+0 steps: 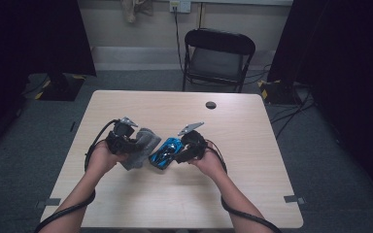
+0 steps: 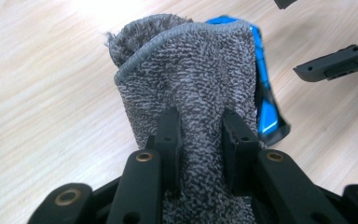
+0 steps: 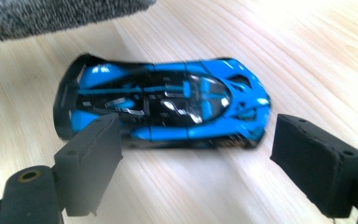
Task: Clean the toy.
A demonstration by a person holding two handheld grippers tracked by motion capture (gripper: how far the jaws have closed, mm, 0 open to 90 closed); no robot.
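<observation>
A folded grey terry cloth [image 2: 191,70] stands up between my left gripper's [image 2: 200,140] jaws, which are shut on its lower part. In the high view the cloth [image 1: 143,145] hangs from the left gripper [image 1: 131,143] just left of a blue and black toy car [image 1: 164,153]. The car [image 3: 168,105] lies on the wooden table just beyond my right gripper [image 3: 196,163], whose pads stand wide apart and do not press on it. The cloth's edge [image 3: 51,16] hangs above the car's tail. The car [image 2: 265,93] peeks out behind the cloth.
The light wooden table [image 1: 175,204] carries a small dark round spot [image 1: 211,105] near its far edge. A black folding chair [image 1: 218,53] stands behind the table. Cables trail from both grippers along the person's forearms.
</observation>
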